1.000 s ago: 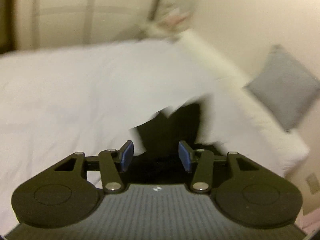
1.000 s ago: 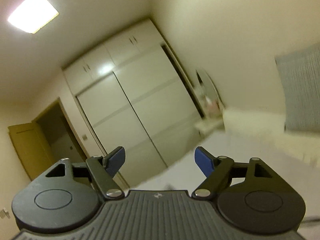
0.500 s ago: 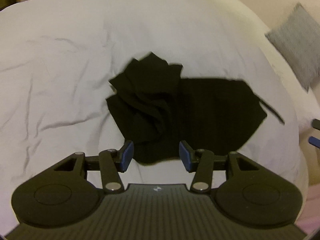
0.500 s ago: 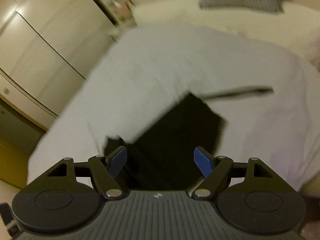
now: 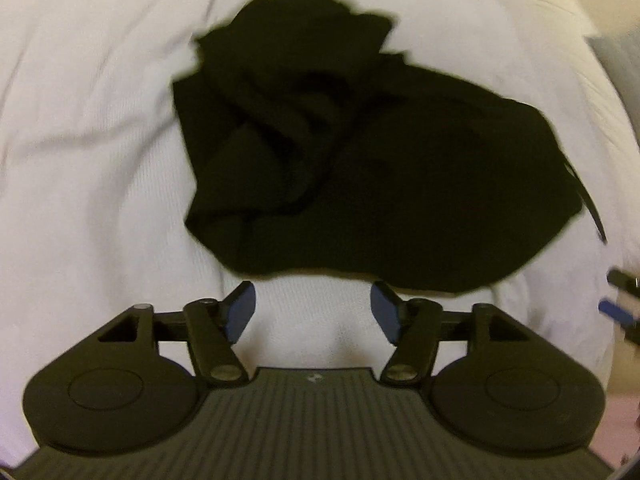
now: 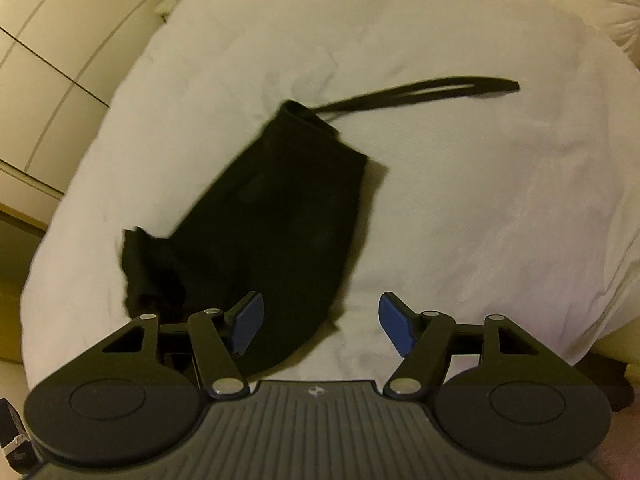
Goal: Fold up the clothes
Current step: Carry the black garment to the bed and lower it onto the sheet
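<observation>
A black garment (image 5: 400, 184) lies crumpled on the white bed (image 5: 80, 160), its left part bunched in folds and its right part flatter. It also shows in the right wrist view (image 6: 272, 220), with a thin black strap (image 6: 420, 90) trailing off to the right. My left gripper (image 5: 312, 312) is open and empty, just short of the garment's near edge. My right gripper (image 6: 320, 320) is open and empty, above the garment's near end, its left finger over the cloth. The right gripper's fingertips (image 5: 616, 296) show at the right edge of the left wrist view.
The white bed cover (image 6: 480, 200) is wrinkled and spreads all around the garment. A white pillow (image 6: 624, 12) lies at the far right. Cream wardrobe doors (image 6: 60, 40) stand beyond the bed's left side.
Both grippers have swung down from facing the walls and wardrobe to facing the bed and have moved closer to the black garment. Both stayed open.
</observation>
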Demonstrator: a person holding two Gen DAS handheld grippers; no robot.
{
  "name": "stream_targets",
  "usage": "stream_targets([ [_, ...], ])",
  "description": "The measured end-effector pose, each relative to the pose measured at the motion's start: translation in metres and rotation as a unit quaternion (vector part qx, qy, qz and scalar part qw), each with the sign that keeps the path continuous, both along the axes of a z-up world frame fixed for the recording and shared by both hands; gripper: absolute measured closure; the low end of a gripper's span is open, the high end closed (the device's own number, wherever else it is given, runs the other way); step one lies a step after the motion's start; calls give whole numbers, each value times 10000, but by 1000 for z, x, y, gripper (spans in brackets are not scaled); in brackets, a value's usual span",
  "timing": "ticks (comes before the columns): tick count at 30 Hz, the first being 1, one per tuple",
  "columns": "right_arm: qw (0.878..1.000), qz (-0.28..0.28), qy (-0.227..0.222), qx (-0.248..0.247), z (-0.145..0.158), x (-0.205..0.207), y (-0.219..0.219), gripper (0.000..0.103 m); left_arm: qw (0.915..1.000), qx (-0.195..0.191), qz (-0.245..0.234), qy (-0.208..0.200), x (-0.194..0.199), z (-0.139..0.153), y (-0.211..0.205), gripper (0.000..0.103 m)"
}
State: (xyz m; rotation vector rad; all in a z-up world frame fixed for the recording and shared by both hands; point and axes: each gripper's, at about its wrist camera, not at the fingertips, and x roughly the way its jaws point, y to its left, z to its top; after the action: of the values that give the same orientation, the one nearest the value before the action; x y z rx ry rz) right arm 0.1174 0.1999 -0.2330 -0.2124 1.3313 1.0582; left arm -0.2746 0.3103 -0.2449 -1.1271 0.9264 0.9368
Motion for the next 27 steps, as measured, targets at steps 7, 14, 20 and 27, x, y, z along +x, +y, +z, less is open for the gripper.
stream_targets([
  [7, 9999, 73, -29, -145, -35, 37, 30, 35, 9724, -854, 2064, -678, -19, -68, 12, 38],
  [14, 9994, -258, 206, -74, -71, 59, 49, 35, 9655, -859, 2424, -416, -11, -99, 26, 42],
  [20, 9973, -494, 533, 129, -91, 61, 60, 79, 9648, -810, 2476, -364, -20, -97, 29, 96],
  [27, 9984, -77, 345, 450, -48, 49, 78, 99, 9792, 11, 1943, -580, -29, -24, 45, 103],
])
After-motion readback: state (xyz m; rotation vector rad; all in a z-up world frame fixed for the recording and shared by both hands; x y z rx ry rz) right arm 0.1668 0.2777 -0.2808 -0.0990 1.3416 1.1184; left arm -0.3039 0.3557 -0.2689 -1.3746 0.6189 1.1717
